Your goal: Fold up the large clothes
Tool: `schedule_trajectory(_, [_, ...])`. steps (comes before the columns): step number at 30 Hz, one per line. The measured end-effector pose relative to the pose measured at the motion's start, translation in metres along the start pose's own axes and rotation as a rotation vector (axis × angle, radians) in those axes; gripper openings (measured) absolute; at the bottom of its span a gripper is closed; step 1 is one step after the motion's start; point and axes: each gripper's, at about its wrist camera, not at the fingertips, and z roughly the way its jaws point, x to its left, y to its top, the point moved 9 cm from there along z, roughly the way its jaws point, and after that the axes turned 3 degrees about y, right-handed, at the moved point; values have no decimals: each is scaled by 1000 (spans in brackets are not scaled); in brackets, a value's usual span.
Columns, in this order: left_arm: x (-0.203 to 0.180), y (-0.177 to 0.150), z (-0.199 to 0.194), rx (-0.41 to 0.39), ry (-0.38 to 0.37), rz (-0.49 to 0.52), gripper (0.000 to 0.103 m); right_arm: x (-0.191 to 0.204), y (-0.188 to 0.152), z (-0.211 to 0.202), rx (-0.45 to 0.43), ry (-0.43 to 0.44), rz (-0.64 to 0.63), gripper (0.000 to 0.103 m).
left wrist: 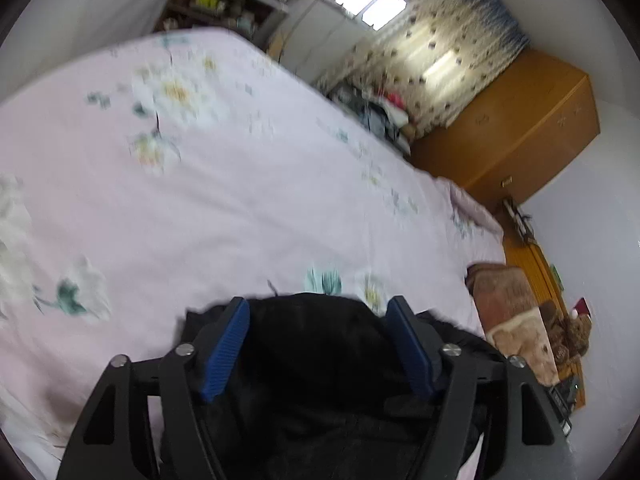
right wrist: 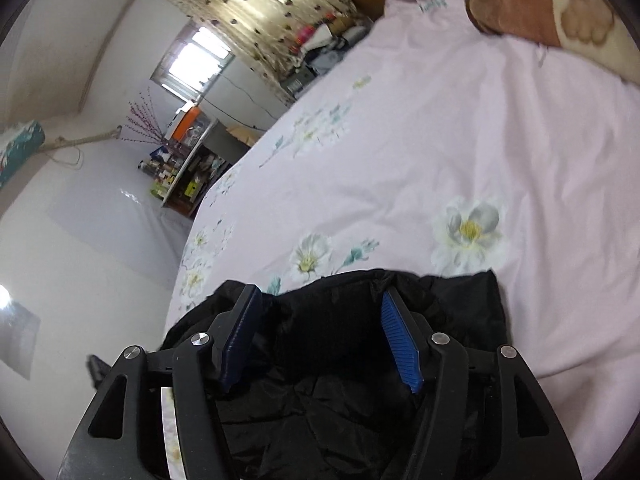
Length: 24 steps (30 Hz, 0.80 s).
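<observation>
A: Looking along both tools, where does the black quilted padded garment lie?

B: Directly under and just ahead of each one, on the bed with its pale pink flower-printed sheet. In the left wrist view the dark cloth fills the gap between the blue ribbed pads; in the right wrist view it does the same and spreads a little further to the right side.

A: And the tools themselves?

B: The left tool is spread wide, pinching nothing. The right tool is spread too, its fingers apart over the cloth. Whether any pad touches the fabric, I cannot tell.

A: Which way does the garment run?

B: Its far edge lies across the line of the fingers in both views, with bare sheet beyond. Its full length is hidden beneath the tools.

A: Which hand is nearer?

B: Neither, I judge; both sit over it. The coming move likely turns on closing on that far edge and carrying it across the bed.
</observation>
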Motion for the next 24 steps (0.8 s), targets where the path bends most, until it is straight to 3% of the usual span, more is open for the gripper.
schedule_trajectory(3, [-8,7,-17,-54,21,46,77,12,4,-13,-73,-29,-77,62])
schedule_trajectory(6, [-20,-15,-13,-25,40,150,77,23,-4,-20,-109,-68,-171,62])
schedule_trajectory(11, [-38,-77,36,118,77,341,77,29,-57,24,31,-164,-385,62])
schedule_trajectory(13, [-47,-91,53,124,100,417,77,20,-74,50,85,-218,-442,62])
schedule_trajectory(15, [-48,-89,71,85,181,497,77,8,-74,70,98,-277,-460,62])
schedule_trajectory(18, [-29,-76,103,61,277,526,77,-17,-62,96,105,-376,-487,62])
schedule_trajectory(24, [-2,-72,134,14,306,480,80,-56,-51,122,85,-448,-462,62])
